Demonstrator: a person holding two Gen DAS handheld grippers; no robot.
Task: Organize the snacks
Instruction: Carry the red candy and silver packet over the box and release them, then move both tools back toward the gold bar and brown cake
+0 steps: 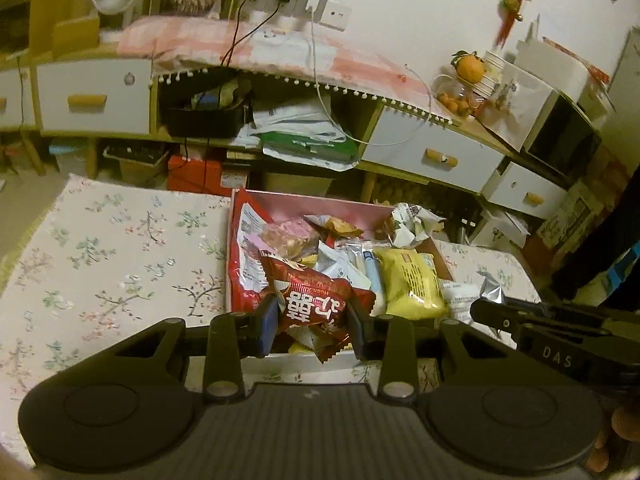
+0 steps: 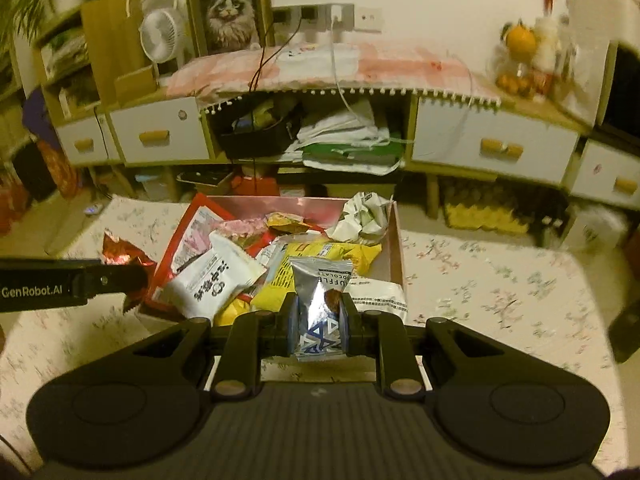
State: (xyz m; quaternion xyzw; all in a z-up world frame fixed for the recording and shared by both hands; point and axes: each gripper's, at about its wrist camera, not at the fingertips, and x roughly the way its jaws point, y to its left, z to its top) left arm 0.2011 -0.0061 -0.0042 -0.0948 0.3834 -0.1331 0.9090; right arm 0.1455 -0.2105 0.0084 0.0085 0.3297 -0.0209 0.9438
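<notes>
1. Nearest in the left wrist view: left gripper (image 1: 312,322), fingers clamped on a red packet (image 1: 310,304) with white characters, held above the near edge of the box (image 1: 320,204).
2. Nearest in the right wrist view: right gripper (image 2: 318,322), fingers pressed together on a silver packet (image 2: 320,300) with a blue triangle pattern, top end up, also over the near part of the box.
3. Just beyond both: an open pink-walled box on a floral-cloth table (image 1: 112,248), heaped with snacks.
4. Inside the box, from near to far: a yellow bag (image 1: 410,284), a white packet (image 2: 216,276) with dark characters, a big red-and-white bag (image 1: 246,248) leaning on the left wall, small pink and orange wrappers toward the back.
5. At the box's far right corner: a crumpled white wrapper (image 2: 366,216) resting on the rim.
6. At the side in each view: the other gripper, its packet poking up past the fingers, beside the box.
7. Behind the table: a low cabinet (image 2: 492,148) with white drawers and wooden handles, its open middle shelf stuffed with papers and a black tray.
8. On the cabinet top: a pink cloth (image 2: 360,64), cables running to wall sockets, a white fan (image 2: 160,36), a framed cat picture (image 2: 228,12), oranges (image 1: 470,66) at the right end.
</notes>
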